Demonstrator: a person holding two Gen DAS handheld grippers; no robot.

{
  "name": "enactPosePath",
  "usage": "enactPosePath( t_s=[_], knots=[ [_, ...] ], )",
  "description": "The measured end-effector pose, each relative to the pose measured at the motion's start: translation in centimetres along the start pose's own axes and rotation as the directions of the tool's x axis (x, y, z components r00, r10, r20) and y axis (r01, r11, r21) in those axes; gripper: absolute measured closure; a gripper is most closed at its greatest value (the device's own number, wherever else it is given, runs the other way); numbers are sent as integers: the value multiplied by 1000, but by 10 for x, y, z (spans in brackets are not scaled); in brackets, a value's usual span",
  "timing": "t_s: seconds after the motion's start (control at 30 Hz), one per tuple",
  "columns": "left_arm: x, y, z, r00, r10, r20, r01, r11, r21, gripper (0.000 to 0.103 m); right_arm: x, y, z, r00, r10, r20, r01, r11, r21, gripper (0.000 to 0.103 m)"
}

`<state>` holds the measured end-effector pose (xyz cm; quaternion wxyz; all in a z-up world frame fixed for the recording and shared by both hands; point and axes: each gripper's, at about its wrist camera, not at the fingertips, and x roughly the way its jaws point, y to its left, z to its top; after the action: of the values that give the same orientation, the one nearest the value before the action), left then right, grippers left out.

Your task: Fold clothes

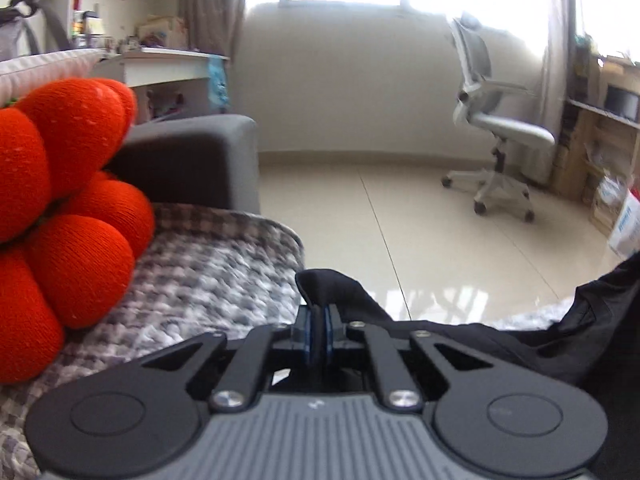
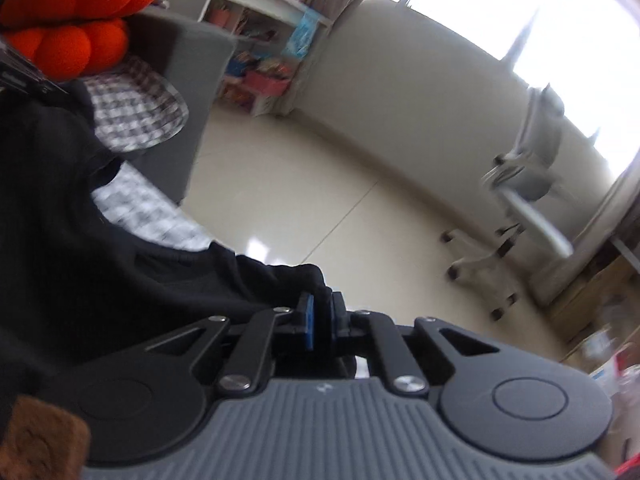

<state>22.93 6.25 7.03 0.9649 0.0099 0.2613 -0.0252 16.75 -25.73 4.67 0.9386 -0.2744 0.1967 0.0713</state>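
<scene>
A black garment stretches from the lower middle to the right edge of the left wrist view. My left gripper is shut on a fold of it, and a flap of the cloth sticks up above the blue pads. In the right wrist view the same black garment fills the left side and hangs across the couch. My right gripper is shut on an edge of the cloth, which bunches over the blue pads. This view is rolled to one side.
A checked grey-and-white couch cover lies under the garment. An orange knot cushion sits at the left by the dark grey armrest. Beyond are a glossy tiled floor, a white office chair, a white desk and wooden shelves.
</scene>
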Motion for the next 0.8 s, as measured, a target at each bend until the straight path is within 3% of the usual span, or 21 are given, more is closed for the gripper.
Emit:
enactPosePath(
  t_s=[0.1,0.17,0.23,0.27,0.33,0.37,0.4,0.5,0.63,0.8],
  knots=[
    [13,-4,1,997,72,-25,-71,996,45,96,15,3,23,999,-52,16,52,999,-12,96],
    [29,-10,-10,991,112,-73,-105,990,98,94,39,13,26,996,-76,-40,74,996,-49,96],
    [46,-7,-22,980,108,-166,-97,993,72,84,53,22,13,990,-96,-98,92,994,-52,96],
    [49,-2,-26,976,98,-194,-91,995,43,73,59,26,6,986,-106,-127,100,994,-50,95],
    [39,14,-28,984,78,-162,-84,996,-28,56,71,34,-9,975,-125,-184,118,992,-48,94],
    [31,23,-26,986,76,-148,-86,994,-64,45,77,38,-17,968,-134,-212,127,991,-47,83],
    [23,33,-24,988,73,-133,-86,991,-100,42,73,34,-20,968,-135,-210,135,991,-17,71],
    [-10,67,-24,994,59,-88,-77,971,-228,33,43,9,-20,979,-126,-158,148,979,141,56],
    [-37,97,-47,991,43,-124,-82,943,-323,31,3,-21,-36,989,2,-146,62,899,434,55],
    [-47,99,-72,993,-14,-115,-25,944,-328,31,-26,-35,-72,979,117,-170,21,763,645,55]
  ],
)
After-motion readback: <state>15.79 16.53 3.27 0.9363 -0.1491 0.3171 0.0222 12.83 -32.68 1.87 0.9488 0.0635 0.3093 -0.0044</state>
